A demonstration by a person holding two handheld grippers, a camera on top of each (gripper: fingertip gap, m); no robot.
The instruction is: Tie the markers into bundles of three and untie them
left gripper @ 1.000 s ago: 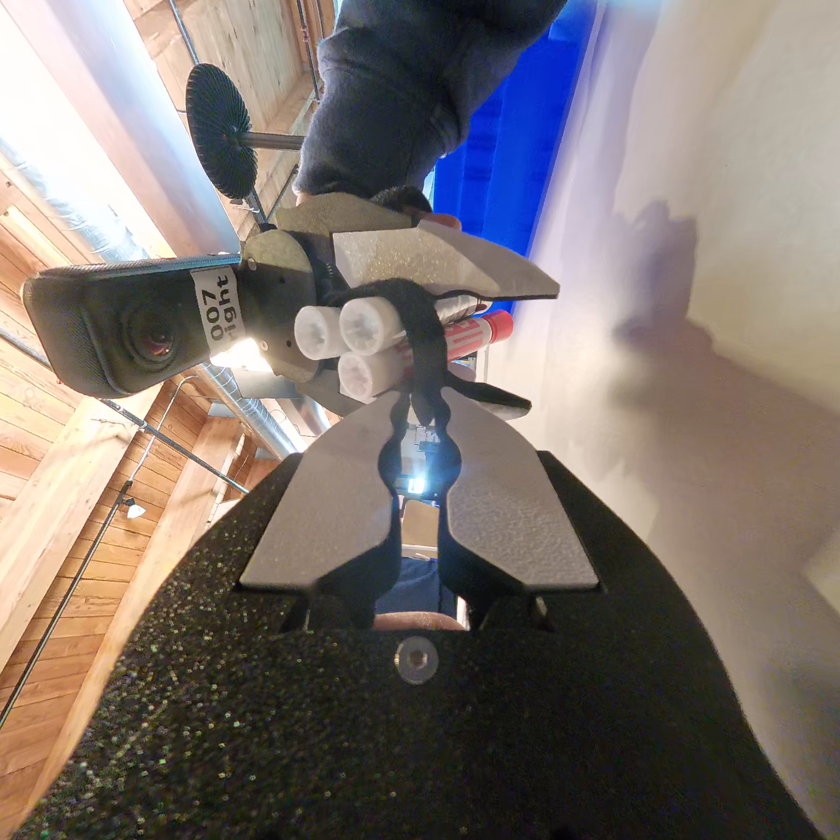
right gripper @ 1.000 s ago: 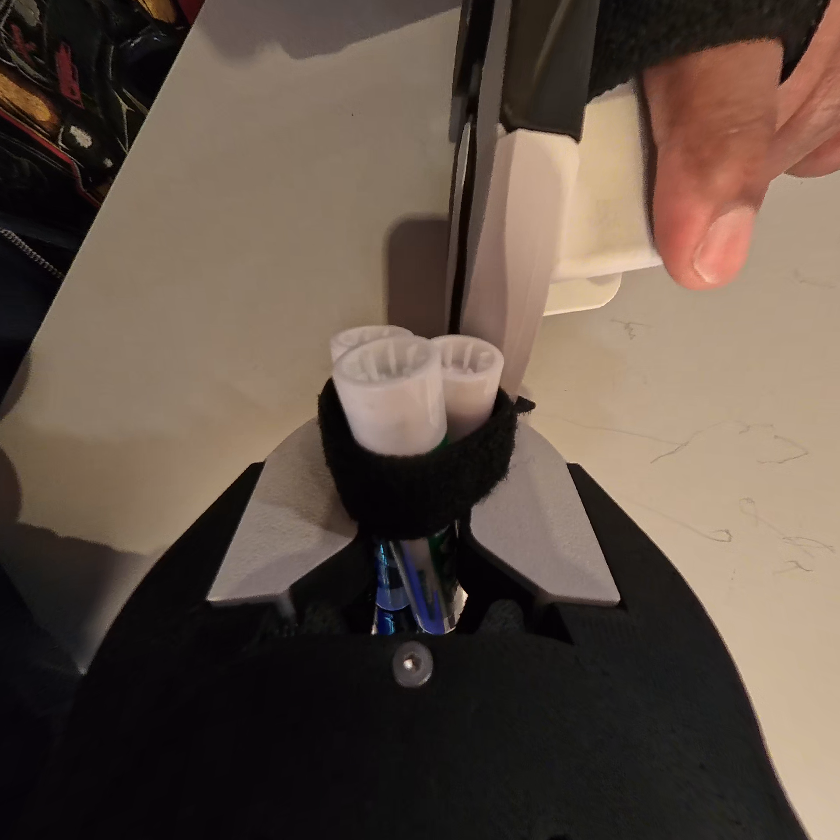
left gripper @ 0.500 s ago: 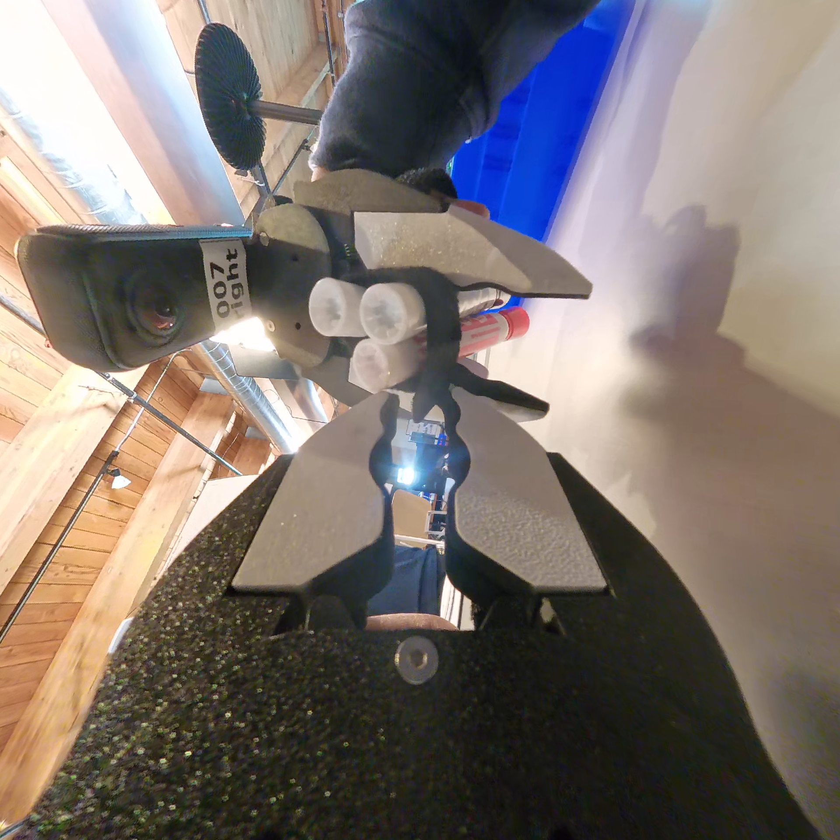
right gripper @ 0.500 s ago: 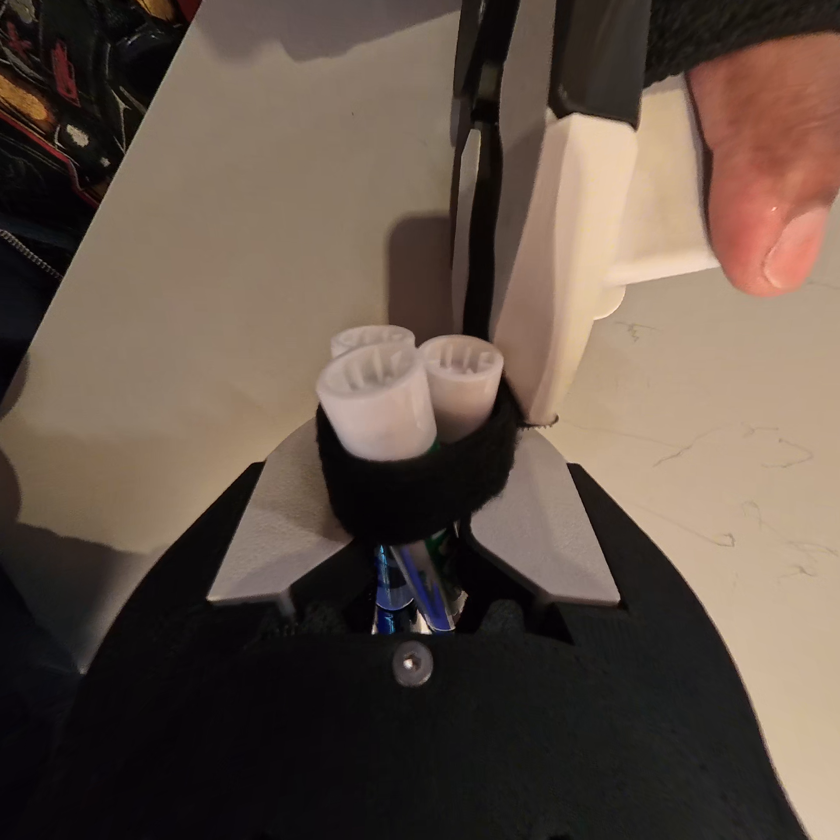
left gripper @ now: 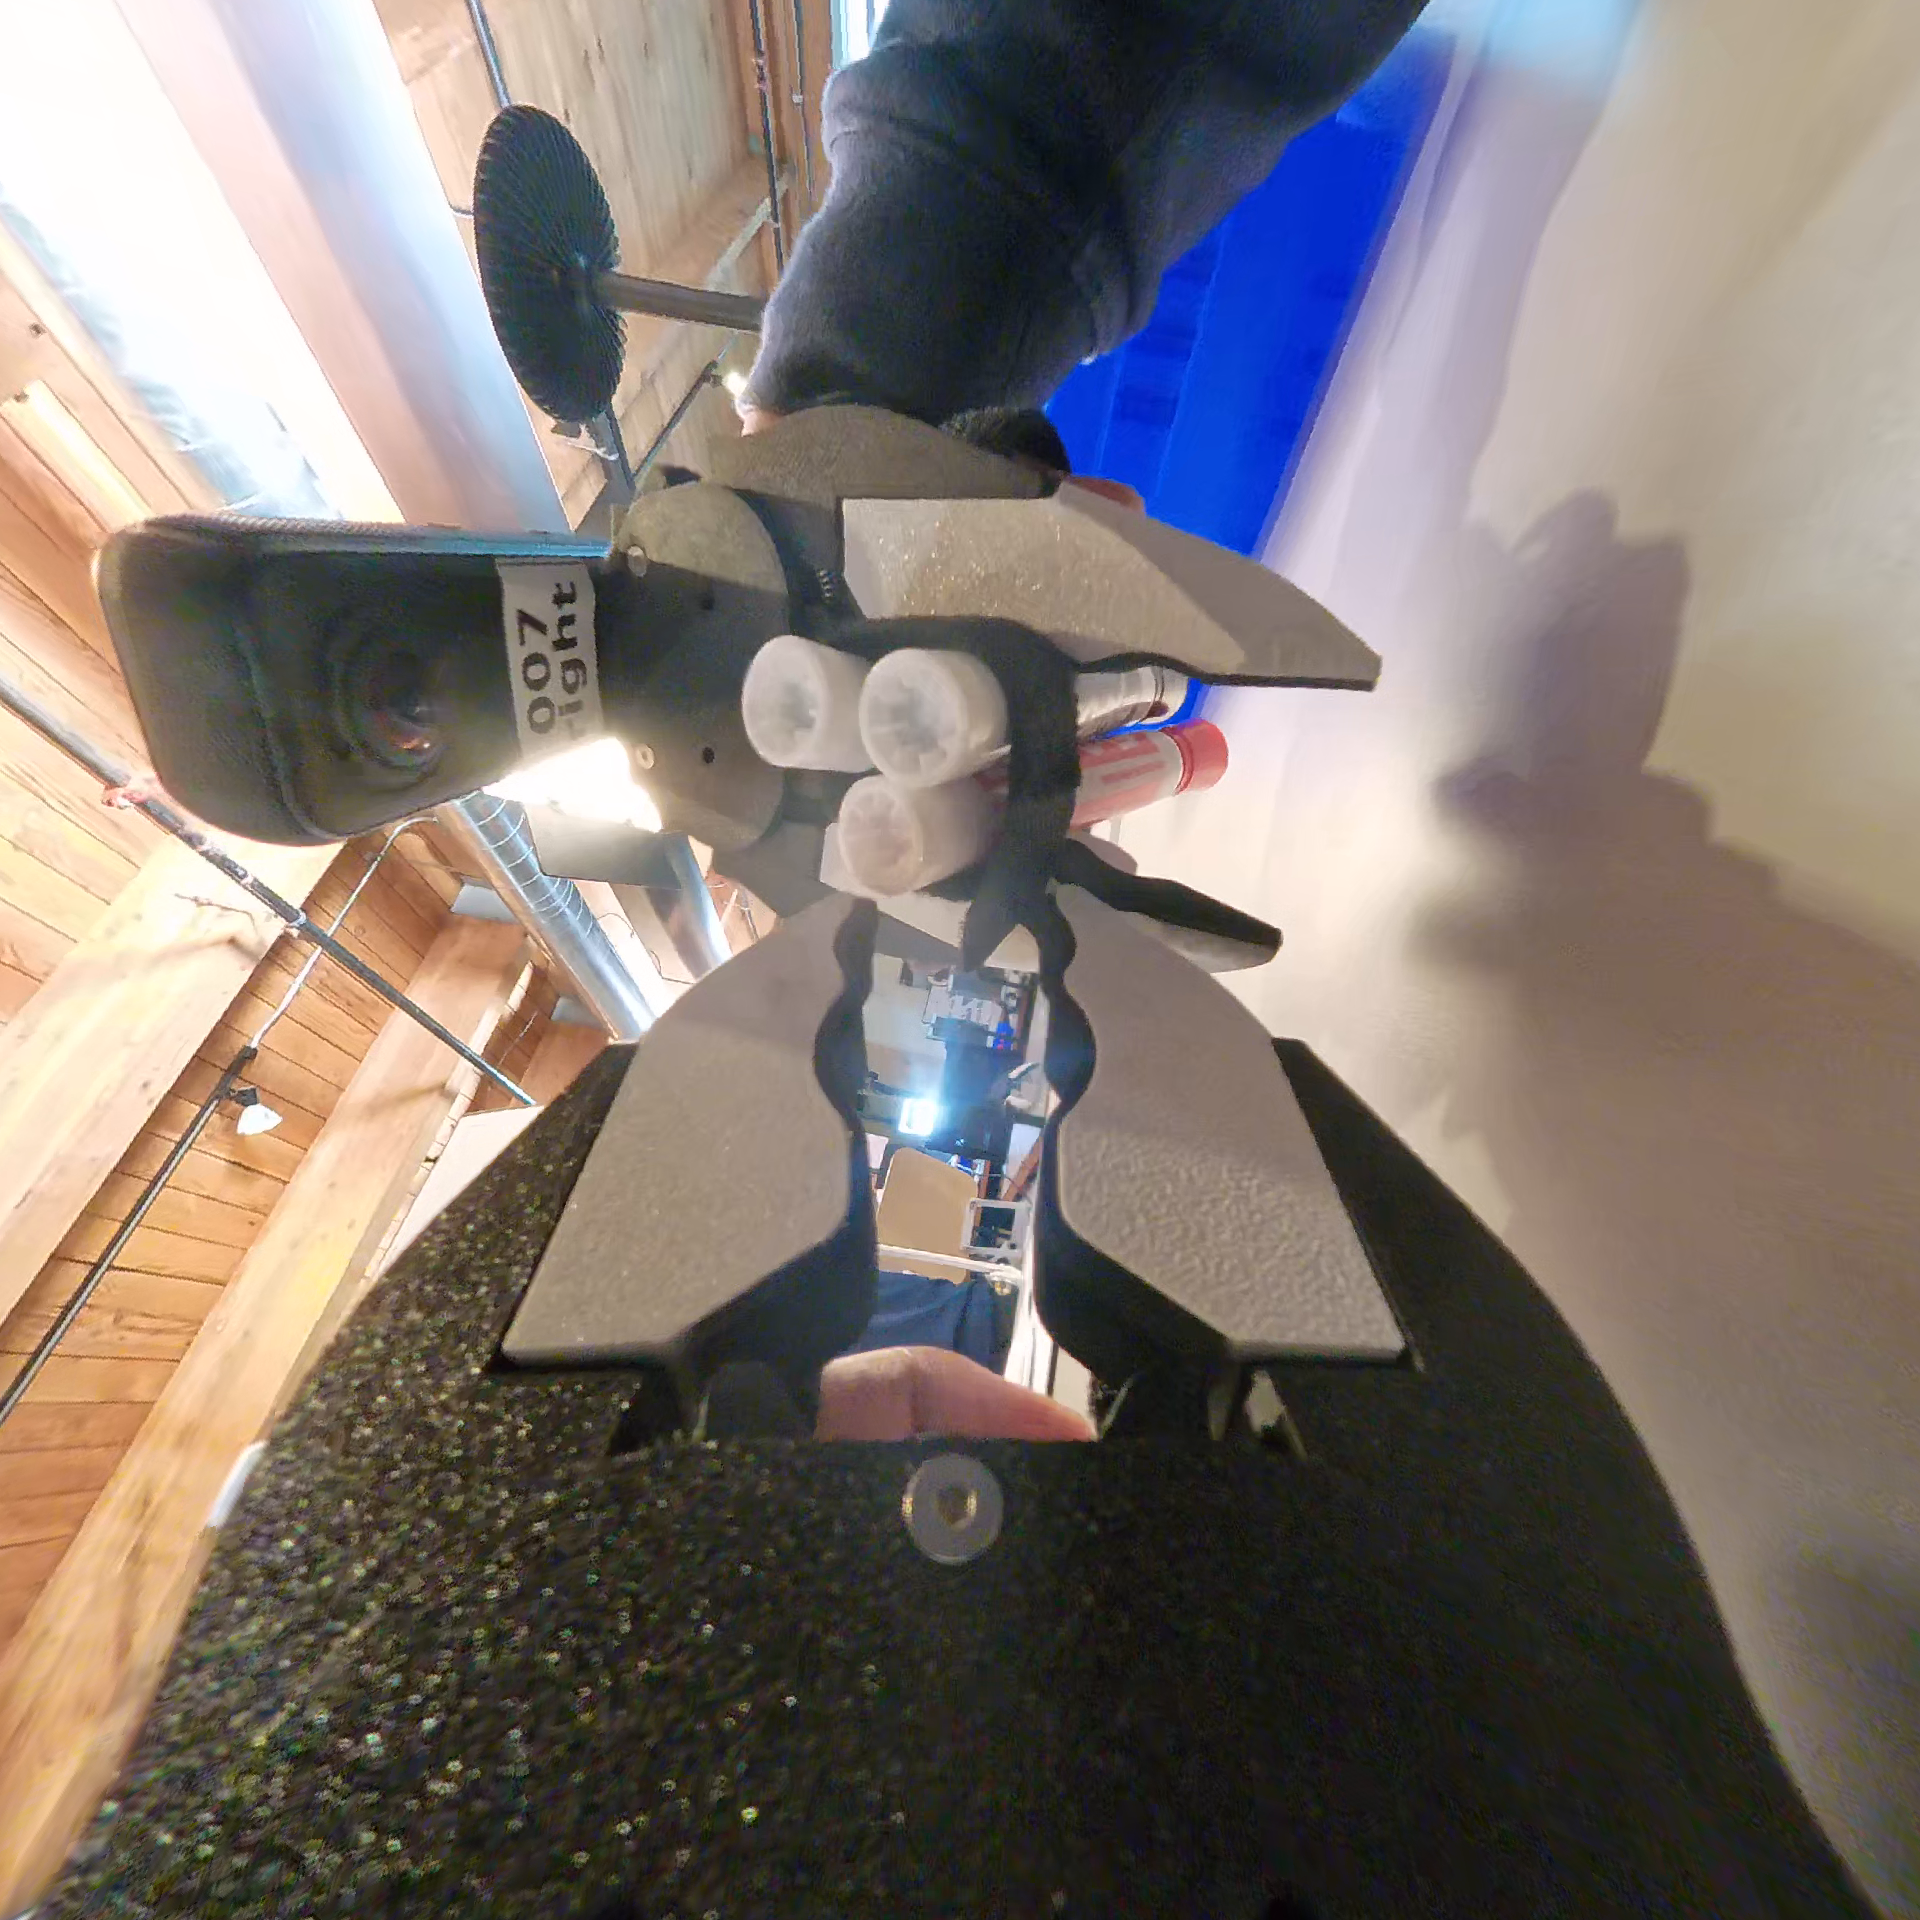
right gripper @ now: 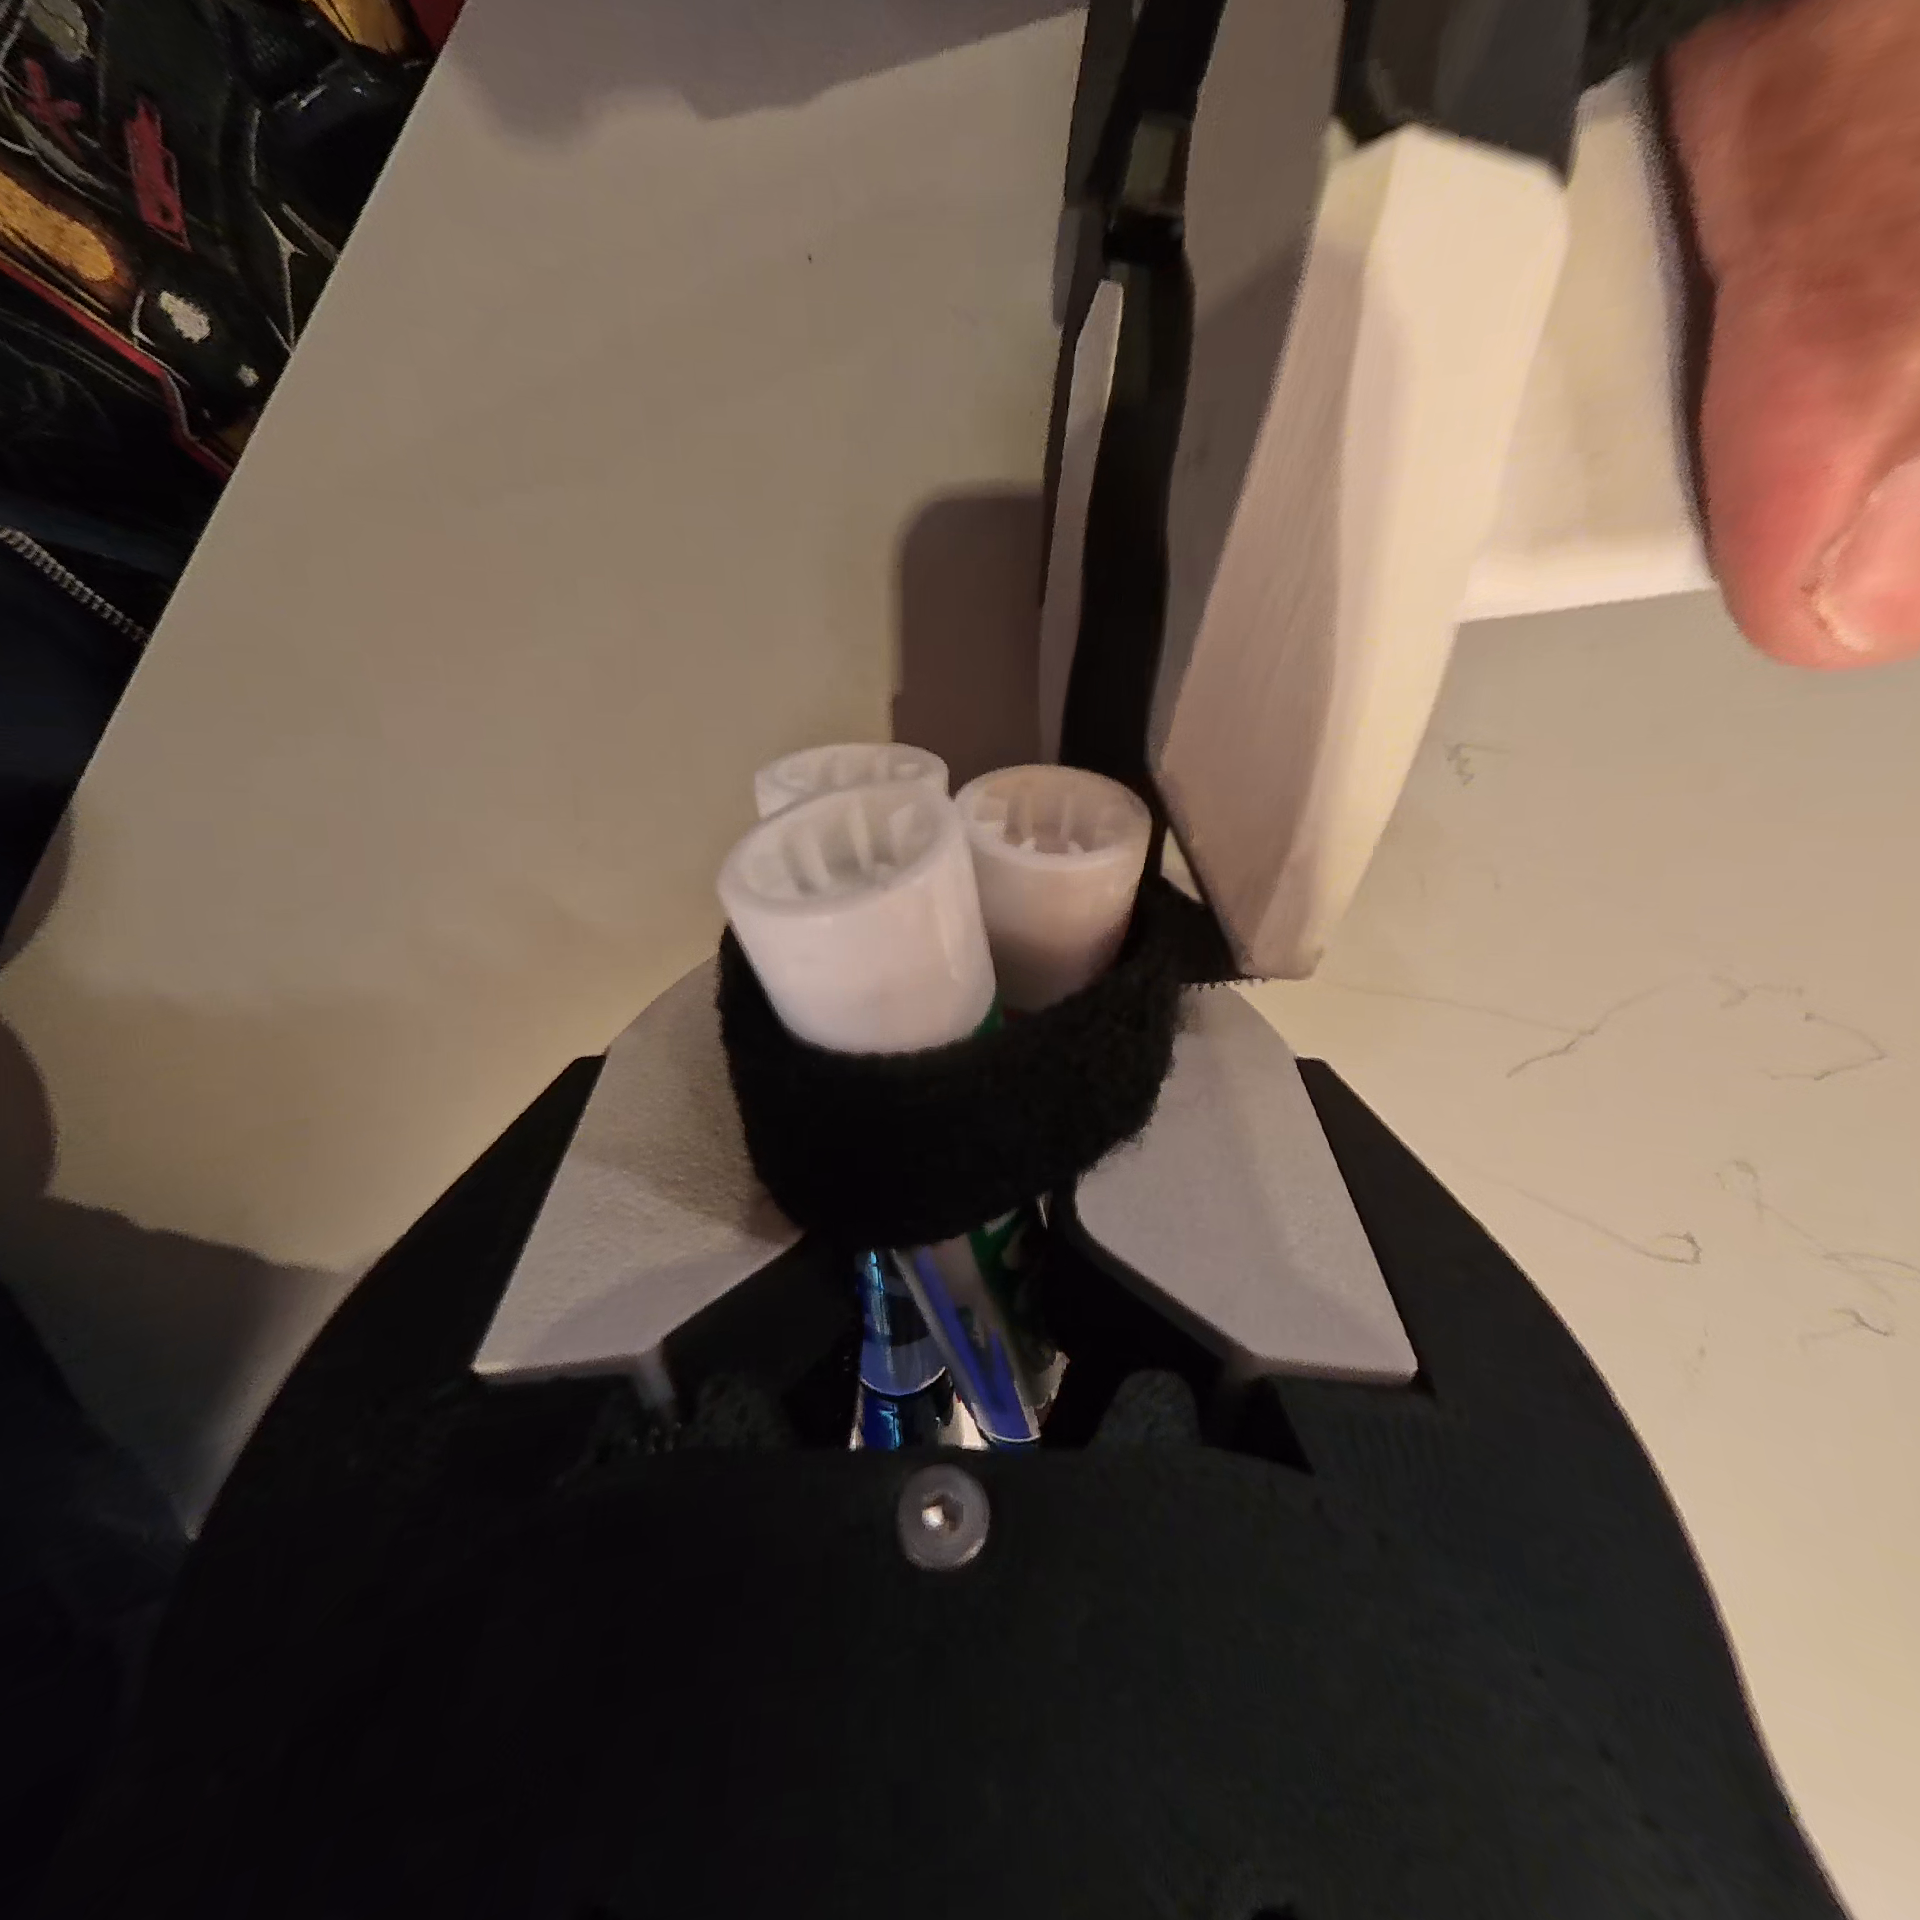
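The right tongs (right gripper: 940, 1039), two grey metal fingers on a black body, were clamped on a bundle of three white-ended plastic markers (right gripper: 862, 914). A fuzzy black cloth strap (right gripper: 935, 1122) went around the bundle, just below the white ends. The grey fingers (right gripper: 623, 1164) pressed on the strap from both sides. The white ends stuck out past the fingertips. The coloured barrels ran back between the fingers, toward the black body.

The left tongs (left gripper: 951, 935), also grey and black, stood apart. A loose black tip of the strap (left gripper: 997, 904) hung down between their fingertips, right by one wavy black pad, but the pads did not squeeze it. In the right wrist view, one pale finger of the left tongs (right gripper: 1278, 727) sat just beside the bundle, touching the strap's edge at its tip.

Under the bundle lay a flat cream table top (right gripper: 520, 520). It had open room to the left and right of the bundle. Its left edge ran on a slant, with dark things past it. A person's thumb (right gripper: 1818, 364) sat at the top right corner. In the left wrist view, a dark blue sleeve (left gripper: 987, 208) came in behind the right tongs, and a wooden plank ceiling (left gripper: 135, 1039) lay farther off.
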